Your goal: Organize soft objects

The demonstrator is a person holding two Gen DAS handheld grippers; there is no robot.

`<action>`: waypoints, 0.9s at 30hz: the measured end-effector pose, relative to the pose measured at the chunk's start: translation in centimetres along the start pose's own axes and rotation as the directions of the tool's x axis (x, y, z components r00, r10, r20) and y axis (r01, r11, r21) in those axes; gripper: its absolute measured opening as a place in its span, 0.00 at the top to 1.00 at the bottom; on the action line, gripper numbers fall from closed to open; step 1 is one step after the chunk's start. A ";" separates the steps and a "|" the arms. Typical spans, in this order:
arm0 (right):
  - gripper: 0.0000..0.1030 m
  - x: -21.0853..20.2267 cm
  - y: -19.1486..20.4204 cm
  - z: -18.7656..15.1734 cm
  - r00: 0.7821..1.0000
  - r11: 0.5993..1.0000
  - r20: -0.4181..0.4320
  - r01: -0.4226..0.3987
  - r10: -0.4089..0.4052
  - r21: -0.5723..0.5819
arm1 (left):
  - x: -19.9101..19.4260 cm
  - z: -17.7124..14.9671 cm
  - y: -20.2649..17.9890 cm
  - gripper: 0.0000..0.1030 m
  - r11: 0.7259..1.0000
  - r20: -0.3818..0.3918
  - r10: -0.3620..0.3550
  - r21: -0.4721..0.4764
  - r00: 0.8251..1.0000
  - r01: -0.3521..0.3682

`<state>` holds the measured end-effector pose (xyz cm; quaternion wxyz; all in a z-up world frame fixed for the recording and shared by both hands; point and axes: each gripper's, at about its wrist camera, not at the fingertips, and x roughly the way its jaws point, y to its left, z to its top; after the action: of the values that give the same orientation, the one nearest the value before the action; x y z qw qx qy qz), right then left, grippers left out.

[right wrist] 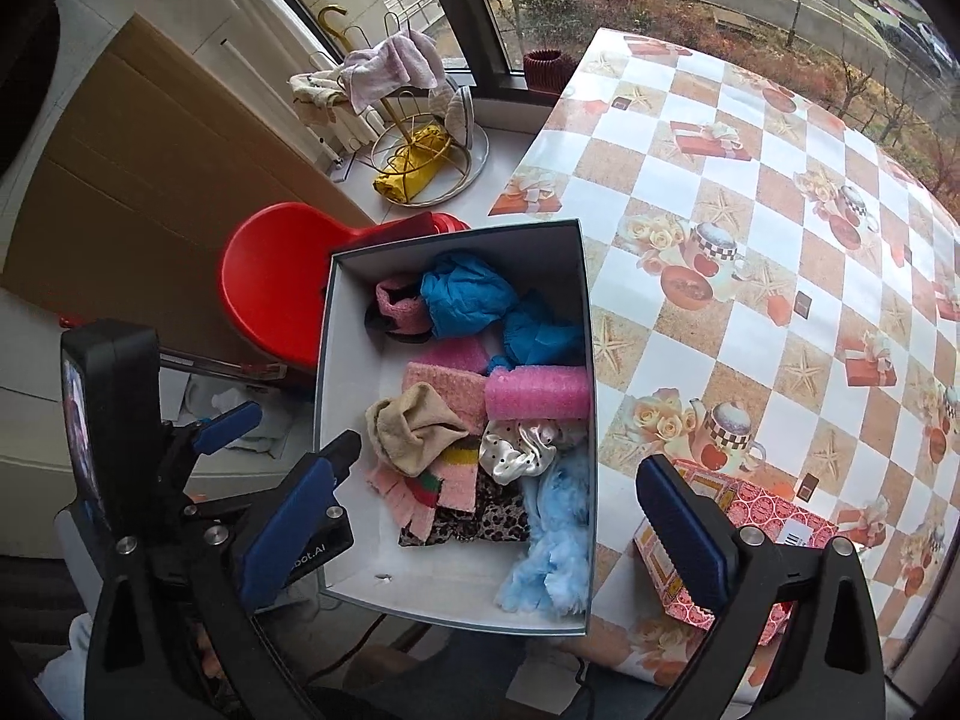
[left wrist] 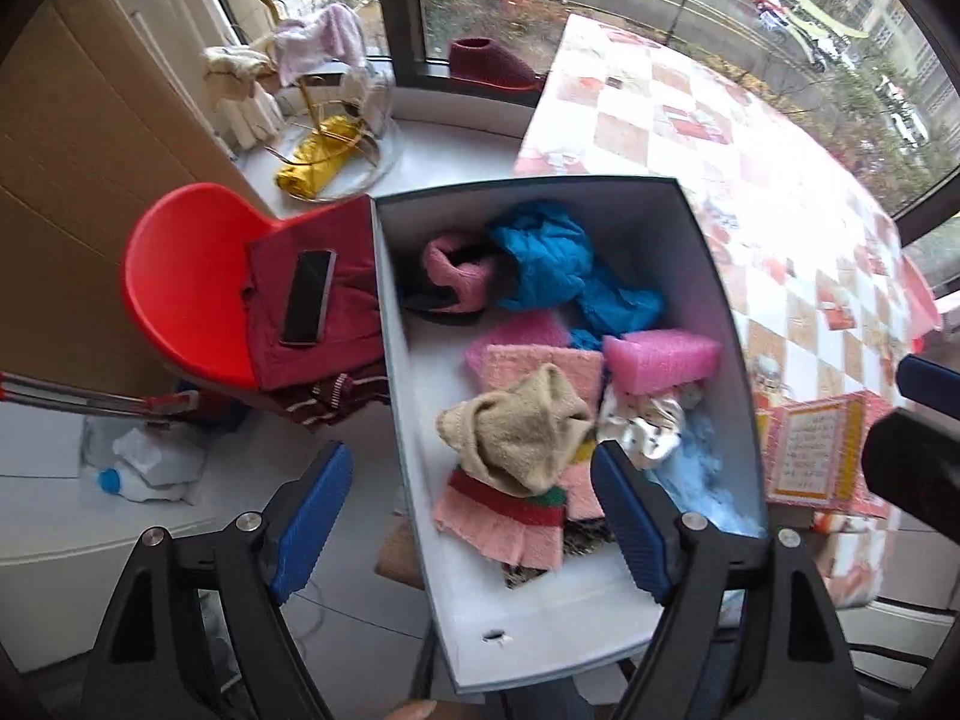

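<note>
Beige sock point(left wrist: 519, 426) lies in box point(left wrist: 540, 612), between left gripper's point(left wrist: 471, 519) spread jaws.

Partial print "bot.AI" on left gripper point(right wrist: 282, 438) body, right wrist view. Pink carton point(right wrist: 744, 534) label text and barcode too small to read.

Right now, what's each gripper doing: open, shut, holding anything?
Left gripper: open, holding nothing, above the box.
Right gripper: open, holding nothing.
</note>
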<state>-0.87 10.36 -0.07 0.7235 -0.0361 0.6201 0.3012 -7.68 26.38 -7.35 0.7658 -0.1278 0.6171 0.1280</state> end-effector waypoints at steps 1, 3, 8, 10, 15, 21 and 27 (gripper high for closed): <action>0.01 -0.3 0.0 -0.1 1.000 1.000 0.004 0.000 0.000 0.002 | -0.3 -0.1 0.1 0.18 1.000 -0.001 -0.008 0.002 1.000 0.008; 0.01 -0.6 0.1 -0.4 1.000 1.000 0.008 0.006 -0.006 0.001 | -0.6 -0.4 -0.1 0.18 1.000 -0.006 -0.017 0.011 1.000 0.017; 0.01 -0.9 0.4 -1.0 1.000 1.000 0.007 0.024 -0.024 -0.016 | -1.1 -1.3 -0.1 0.18 1.000 -0.018 -0.019 -0.009 1.000 0.019; 0.01 -0.8 0.5 -1.2 1.000 1.000 0.002 0.024 -0.024 -0.018 | -1.2 -1.5 0.0 0.18 1.000 -0.018 -0.017 -0.018 1.000 0.017; 0.01 -0.7 0.8 -1.5 1.000 0.999 -0.004 0.025 -0.025 -0.027 | -1.5 -1.9 0.2 0.18 1.000 -0.019 -0.015 -0.024 1.000 0.015; 0.01 -0.7 1.1 -1.8 1.000 0.999 -0.002 0.026 -0.026 -0.033 | -1.5 -2.1 0.1 0.18 1.000 -0.027 -0.020 -0.015 0.999 0.020; 0.01 -0.7 1.4 -1.9 0.999 0.998 -0.006 0.038 -0.038 -0.042 | -1.4 -2.1 -0.1 0.18 1.000 -0.031 -0.021 -0.011 0.999 0.021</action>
<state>-3.25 10.39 0.59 0.7260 -0.0641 0.6155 0.3000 -9.84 25.45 -6.38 0.7568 -0.1404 0.6268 0.1213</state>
